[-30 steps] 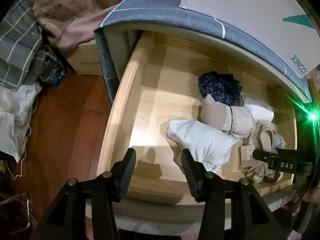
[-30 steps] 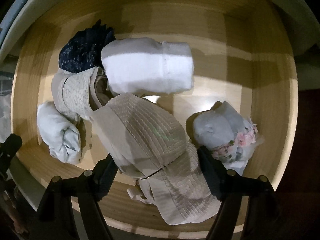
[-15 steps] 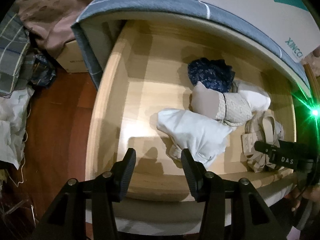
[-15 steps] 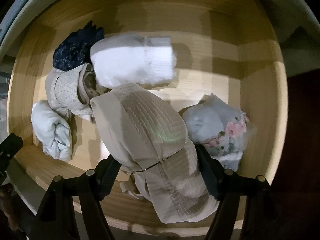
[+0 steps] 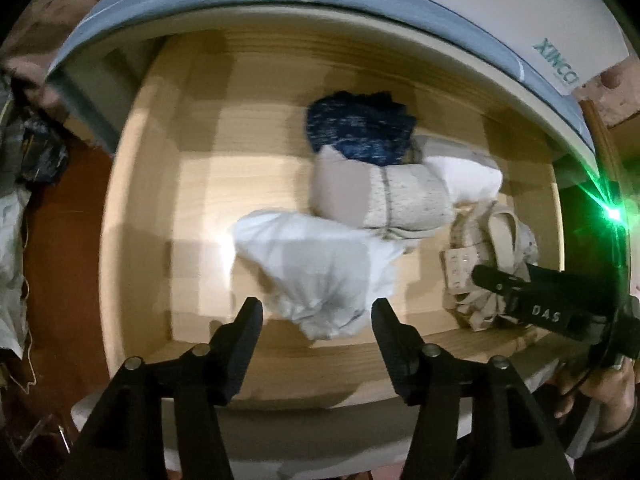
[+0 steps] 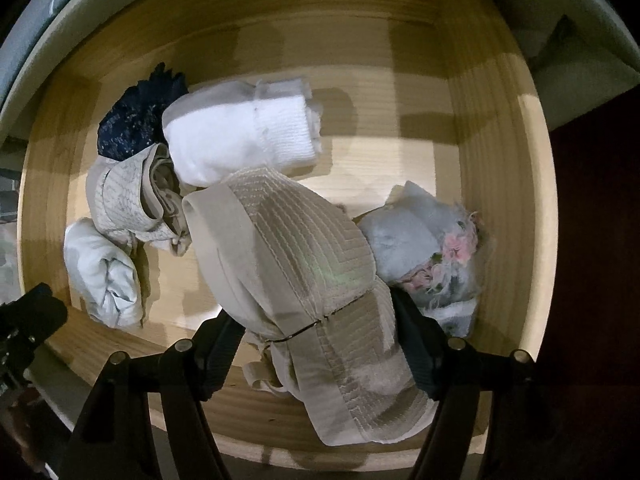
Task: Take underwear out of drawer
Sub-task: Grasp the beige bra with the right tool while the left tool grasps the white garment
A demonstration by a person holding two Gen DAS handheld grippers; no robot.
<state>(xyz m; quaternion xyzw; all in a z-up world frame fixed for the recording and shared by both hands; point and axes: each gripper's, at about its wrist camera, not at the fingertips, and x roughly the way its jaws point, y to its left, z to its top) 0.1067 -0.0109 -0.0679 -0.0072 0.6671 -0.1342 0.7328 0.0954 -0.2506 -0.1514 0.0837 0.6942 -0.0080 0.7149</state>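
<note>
- Right hand-held gripper [image 6: 318,338]: fingers spread wide either side of a beige bra [image 6: 296,280], not clamped on it.
- Left hand-held gripper [image 5: 316,322]: wide open, empty, just before a white bundle [image 5: 316,268].
- Wooden drawer [image 6: 500,184]: holds both, with a navy garment [image 5: 360,128] at the back.

In the drawer [image 6: 500,184], the bra [image 6: 288,264] lies at the front middle. Left of it sit a bundle [image 6: 128,204] and a roll [image 6: 104,276]; behind it a folded piece [image 6: 240,136] and a dark piece [image 6: 136,116]; right, a floral piece [image 6: 424,248].
</note>
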